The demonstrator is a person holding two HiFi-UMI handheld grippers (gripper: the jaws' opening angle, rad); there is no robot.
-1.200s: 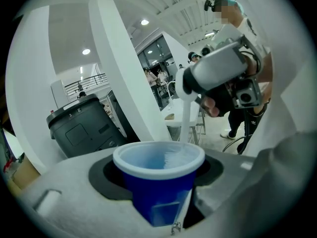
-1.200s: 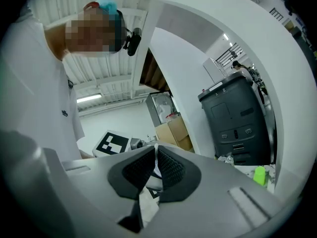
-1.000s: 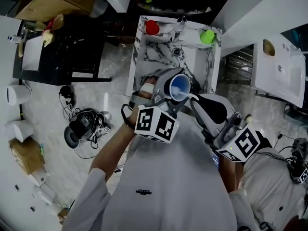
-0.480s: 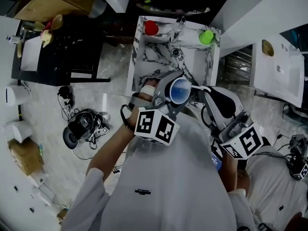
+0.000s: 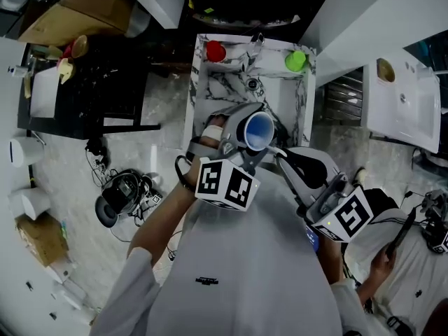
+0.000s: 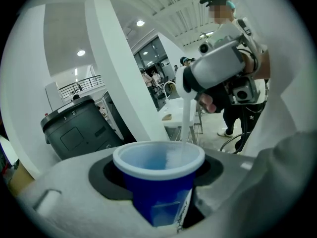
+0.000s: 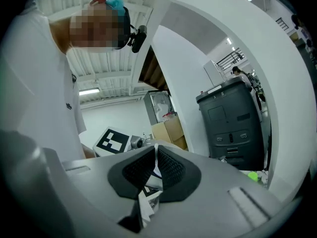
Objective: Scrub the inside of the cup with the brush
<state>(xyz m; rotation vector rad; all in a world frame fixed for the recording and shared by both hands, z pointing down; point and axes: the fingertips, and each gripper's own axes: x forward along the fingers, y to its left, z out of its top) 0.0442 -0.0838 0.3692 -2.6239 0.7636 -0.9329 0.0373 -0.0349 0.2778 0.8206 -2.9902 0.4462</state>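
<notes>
Change: against the head views of a second and half a second ago, the right gripper has swung out to the side and come back. The brush handle now crosses the rim at a different spot.
Unchanged: the cup has barely shifted in the left gripper.
Meaning: we judge that a scrubbing stroke is under way inside the cup and is not a finished job. We cannot tell how clean the inner wall is.
Left fingers: clamped on the cup's blue wall below the pale rim, one jaw on each side. The mouth is open and unobstructed.
Right fingers: pressed together on the brush's thin white handle, with only the handle between the ribbed pads.
Brush: its white stem drops from the right gripper into the cup. The pale head lies against the inner wall on the right side.
Cup position: held in the left gripper, in front of us, over the near edge of the sink.
</notes>
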